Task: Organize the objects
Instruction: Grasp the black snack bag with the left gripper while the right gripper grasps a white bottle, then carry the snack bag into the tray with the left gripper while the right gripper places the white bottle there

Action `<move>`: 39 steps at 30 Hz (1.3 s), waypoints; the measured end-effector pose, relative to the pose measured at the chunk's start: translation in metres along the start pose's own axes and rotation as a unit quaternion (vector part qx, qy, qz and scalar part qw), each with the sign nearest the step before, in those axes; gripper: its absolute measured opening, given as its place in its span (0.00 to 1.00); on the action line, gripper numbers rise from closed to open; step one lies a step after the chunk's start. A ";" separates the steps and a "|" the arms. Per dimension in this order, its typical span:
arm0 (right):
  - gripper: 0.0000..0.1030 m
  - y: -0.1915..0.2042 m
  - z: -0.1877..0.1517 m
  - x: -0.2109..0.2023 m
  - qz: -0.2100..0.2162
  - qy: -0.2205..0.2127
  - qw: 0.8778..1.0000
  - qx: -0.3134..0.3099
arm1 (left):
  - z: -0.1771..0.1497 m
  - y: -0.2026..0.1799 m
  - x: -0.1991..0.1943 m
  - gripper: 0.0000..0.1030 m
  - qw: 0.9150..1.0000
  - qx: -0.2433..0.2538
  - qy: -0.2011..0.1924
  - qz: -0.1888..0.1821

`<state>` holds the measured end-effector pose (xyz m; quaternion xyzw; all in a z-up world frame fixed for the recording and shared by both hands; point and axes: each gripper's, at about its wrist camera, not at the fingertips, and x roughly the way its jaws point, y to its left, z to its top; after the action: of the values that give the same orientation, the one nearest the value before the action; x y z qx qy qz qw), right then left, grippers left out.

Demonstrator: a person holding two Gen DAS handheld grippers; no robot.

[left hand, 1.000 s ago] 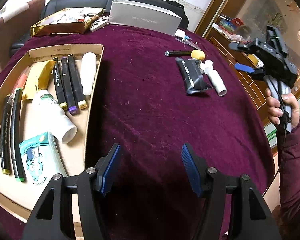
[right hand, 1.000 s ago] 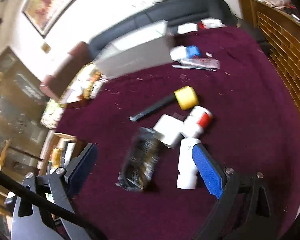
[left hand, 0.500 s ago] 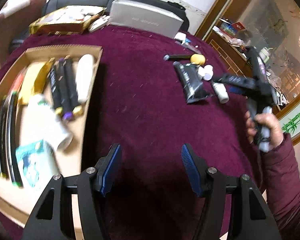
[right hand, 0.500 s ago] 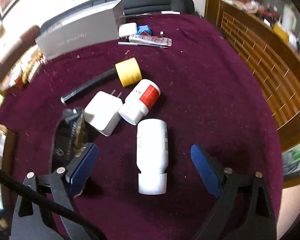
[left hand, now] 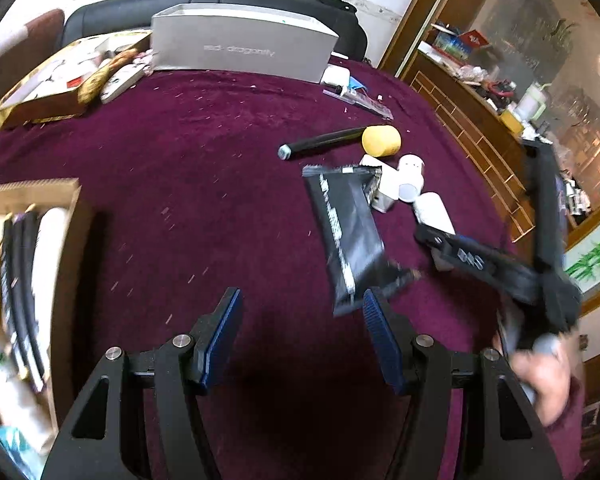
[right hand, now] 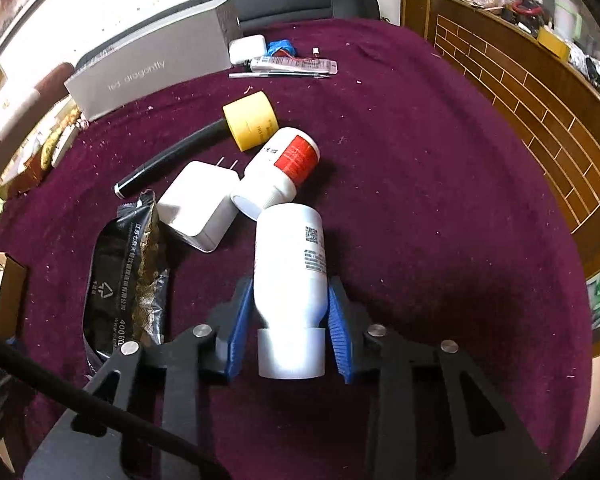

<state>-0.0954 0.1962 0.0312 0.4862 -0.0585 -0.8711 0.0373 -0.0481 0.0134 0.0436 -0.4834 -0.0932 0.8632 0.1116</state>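
Left wrist view. The left gripper (left hand: 300,332) hung over bare maroon tablecloth (left hand: 188,168), its blue-padded fingers spread with nothing between them. A cardboard tray (left hand: 66,232) at the left edge held markers, blurred. A black foil packet (left hand: 346,236) lay just beyond the right-hand finger. Farther off: a black pen with a yellow cap (left hand: 340,142), a white charger (left hand: 388,196) and a small white bottle (left hand: 410,178). The right gripper (left hand: 440,240) reached in from the right, gripped by a hand (left hand: 540,376), onto a tall white bottle (left hand: 432,210). A grey box (left hand: 240,50) stood at the far edge.

Right wrist view. The right gripper (right hand: 288,312) had just been closing; its blue pads now pinched the tall white bottle (right hand: 290,264) near its neck, the bottle lying on the cloth, cap toward the camera. The bottle's far end touched the small white bottle, red-labelled (right hand: 280,170). The white charger (right hand: 198,204) lay just left of that, prongs pointing away. The black foil packet (right hand: 128,280) lay left of the gripper. The yellow-capped pen (right hand: 248,120) lay beyond, the grey box (right hand: 152,70) farther still.
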 end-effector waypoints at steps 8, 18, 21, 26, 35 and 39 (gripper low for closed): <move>0.31 -0.007 0.000 0.002 0.032 -0.017 0.999 0.012 | 0.024 -0.024 0.047 0.55 1.000 0.012 0.002 0.015; 0.31 -0.012 -0.002 0.002 0.048 -0.025 0.998 0.020 | 0.031 -0.049 0.083 0.57 0.995 0.068 -0.017 0.069; 0.31 -0.012 -0.003 0.002 0.047 -0.028 0.998 0.021 | 0.028 -0.060 0.089 0.55 0.990 0.099 -0.035 0.089; 0.31 -0.006 -0.004 0.003 0.030 -0.035 0.999 0.005 | 0.027 -0.053 0.084 0.34 0.991 0.101 -0.040 0.074; 0.31 0.007 -0.010 0.004 -0.015 -0.052 0.998 -0.031 | 0.015 -0.024 0.027 0.29 0.989 0.082 -0.076 0.093; 0.31 0.006 -0.010 0.004 -0.014 -0.055 0.998 -0.027 | 0.002 -0.015 -0.007 0.29 0.984 0.085 -0.105 0.115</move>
<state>-0.0891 0.1894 0.0234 0.4375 -0.0299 -0.8980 0.0350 -0.0446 0.0254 0.0546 -0.3861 0.0257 0.9211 0.0416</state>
